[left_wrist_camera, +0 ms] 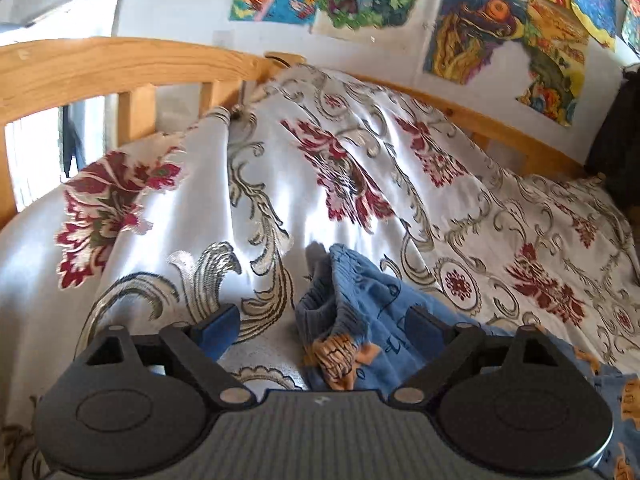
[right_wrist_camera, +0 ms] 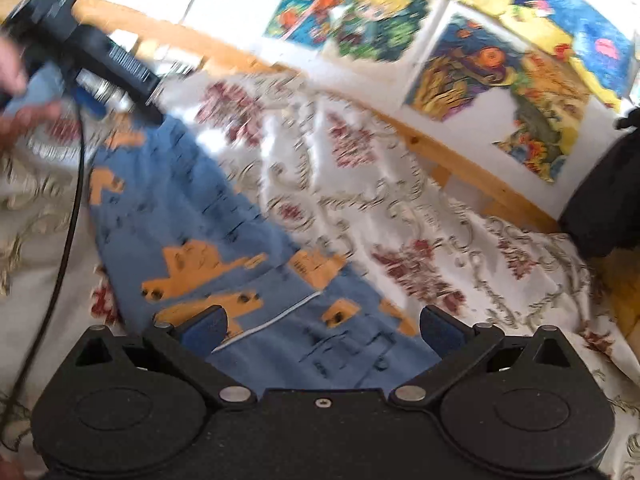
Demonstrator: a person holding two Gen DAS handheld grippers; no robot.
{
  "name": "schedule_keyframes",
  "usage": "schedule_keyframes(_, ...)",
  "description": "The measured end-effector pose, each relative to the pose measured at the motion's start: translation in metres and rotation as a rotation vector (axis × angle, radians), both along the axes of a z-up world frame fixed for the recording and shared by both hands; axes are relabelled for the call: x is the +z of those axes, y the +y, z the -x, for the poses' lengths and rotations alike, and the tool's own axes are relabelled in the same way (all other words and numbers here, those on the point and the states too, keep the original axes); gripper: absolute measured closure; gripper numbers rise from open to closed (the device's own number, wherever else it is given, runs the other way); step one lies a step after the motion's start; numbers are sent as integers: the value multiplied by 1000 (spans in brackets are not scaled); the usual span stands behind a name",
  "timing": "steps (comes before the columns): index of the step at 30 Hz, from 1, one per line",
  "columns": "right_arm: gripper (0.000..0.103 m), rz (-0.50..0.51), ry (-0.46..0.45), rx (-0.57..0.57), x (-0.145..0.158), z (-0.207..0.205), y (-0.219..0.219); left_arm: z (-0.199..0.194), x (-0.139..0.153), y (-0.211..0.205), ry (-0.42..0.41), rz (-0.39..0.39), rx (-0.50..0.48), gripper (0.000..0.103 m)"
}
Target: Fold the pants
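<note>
Blue pants [left_wrist_camera: 360, 312] with orange prints lie on the flowered bedspread [left_wrist_camera: 240, 184]. In the left wrist view the ribbed waistband end is bunched up between the fingers of my left gripper [left_wrist_camera: 320, 330], which is open, and nearer the right finger [left_wrist_camera: 424, 326]. In the blurred right wrist view the pants [right_wrist_camera: 192, 216] stretch from the upper left down to my right gripper [right_wrist_camera: 323, 330]. That gripper is open above their near end. The left gripper [right_wrist_camera: 108, 96], held by a hand [right_wrist_camera: 16, 76], sits at the far end of the pants.
A wooden bed rail [left_wrist_camera: 120, 64] runs along the far side under a wall of colourful drawings [left_wrist_camera: 500, 36]. A dark object [left_wrist_camera: 616, 140] stands at the right end of the bed. A black cable [right_wrist_camera: 68, 216] hangs from the left gripper across the bedspread.
</note>
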State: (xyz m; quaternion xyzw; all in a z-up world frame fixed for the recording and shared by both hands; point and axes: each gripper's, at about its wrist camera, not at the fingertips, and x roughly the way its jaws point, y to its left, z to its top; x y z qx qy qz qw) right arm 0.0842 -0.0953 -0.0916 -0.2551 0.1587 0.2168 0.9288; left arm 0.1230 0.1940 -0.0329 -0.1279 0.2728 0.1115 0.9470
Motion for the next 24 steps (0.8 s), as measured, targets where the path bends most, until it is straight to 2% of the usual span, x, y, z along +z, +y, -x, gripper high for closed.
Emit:
schedule_keyframes(2,1,46,-11,3,-10,1,6,-2,-1,-2,18,-9,-13,18)
schedule_keyframes(4,1,41,-22,4,-9,2,6,-4,-1,-3,31,8,-20,26)
schedule_keyframes(8,1,20,-5,-1,-6,1,2,-4,2,0,30,75,-3,29)
schedule_keyframes(11,1,25,-8,-2,-7,2,3,-6,0,10,26,155,45,37)
schedule_keyframes(14,1,26,-6,-2,-7,1,4,-6,-4,21,26,224,97,49)
schedule_keyframes(19,1,11,7,-1,-7,-1,2,-11,-3,22,63,239,112,77)
schedule_keyframes(22,1,3,2,5,-6,-1,0,-10,7,11,64,231,136,83)
schedule_keyframes(24,1,-8,0,8,-2,-2,-3,-4,19,-3,31,213,130,84)
